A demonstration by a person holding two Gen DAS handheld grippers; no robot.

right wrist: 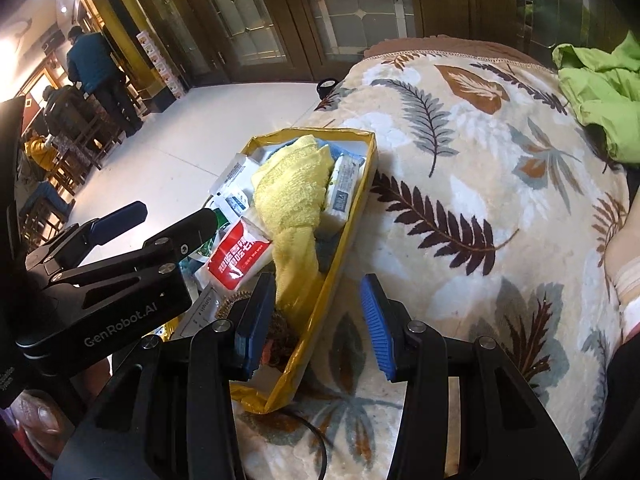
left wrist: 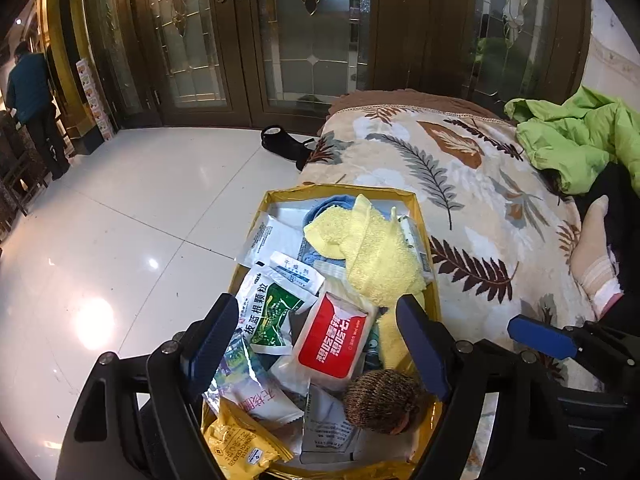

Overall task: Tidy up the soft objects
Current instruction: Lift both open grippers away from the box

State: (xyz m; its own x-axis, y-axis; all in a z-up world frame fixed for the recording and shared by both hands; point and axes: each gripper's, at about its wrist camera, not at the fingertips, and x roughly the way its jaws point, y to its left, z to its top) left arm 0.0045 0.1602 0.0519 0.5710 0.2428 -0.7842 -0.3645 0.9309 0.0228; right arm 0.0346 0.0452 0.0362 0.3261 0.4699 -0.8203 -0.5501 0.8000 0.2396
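Yellow towel (left wrist: 374, 254) in gold box (left wrist: 420, 216)

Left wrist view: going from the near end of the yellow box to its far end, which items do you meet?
Yellow snack packet → brown spiky ball → red-and-white tissue pack → green-and-white granule sachet → yellow towel → blue cloth at the far wall of the yellow box.
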